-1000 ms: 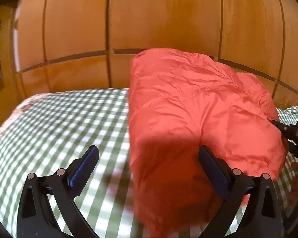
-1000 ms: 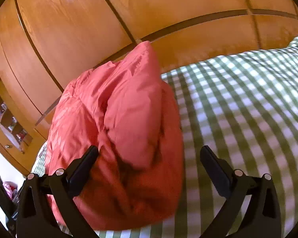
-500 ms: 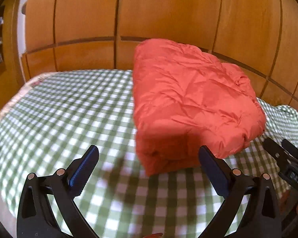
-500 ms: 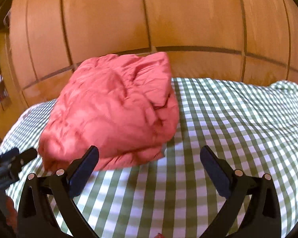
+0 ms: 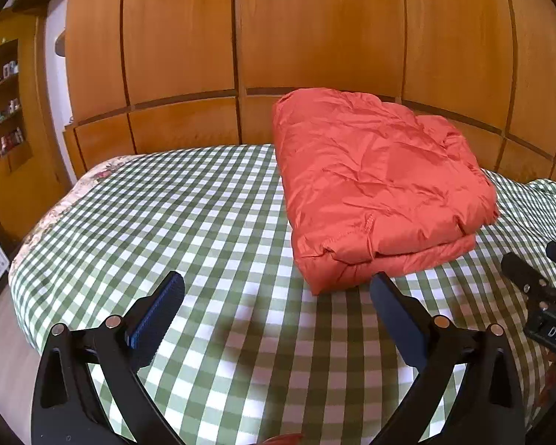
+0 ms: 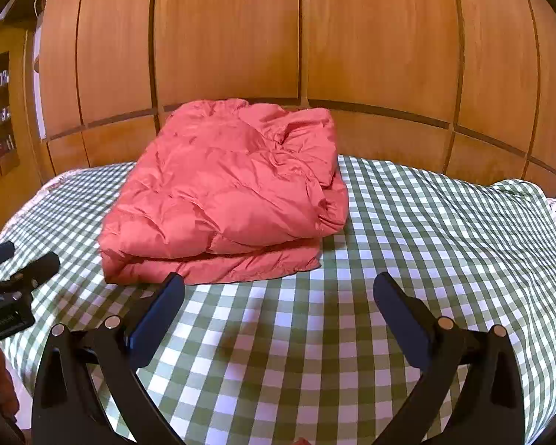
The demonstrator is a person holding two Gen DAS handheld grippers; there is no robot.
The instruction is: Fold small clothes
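Red jacket (image 5: 374, 185) lies folded on the checked bedspread (image 5: 204, 222), long axis toward the wooden wardrobe (image 6: 226, 37). Left gripper (image 5: 276, 298) and right gripper (image 6: 278, 298) both spread, empty, just short of its near edge, about equally near.

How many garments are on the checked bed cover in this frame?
1. A folded red puffy jacket lies on the green checked cover, near the wooden wardrobe, ahead of both open claws. Anything folded inside it would be hidden.
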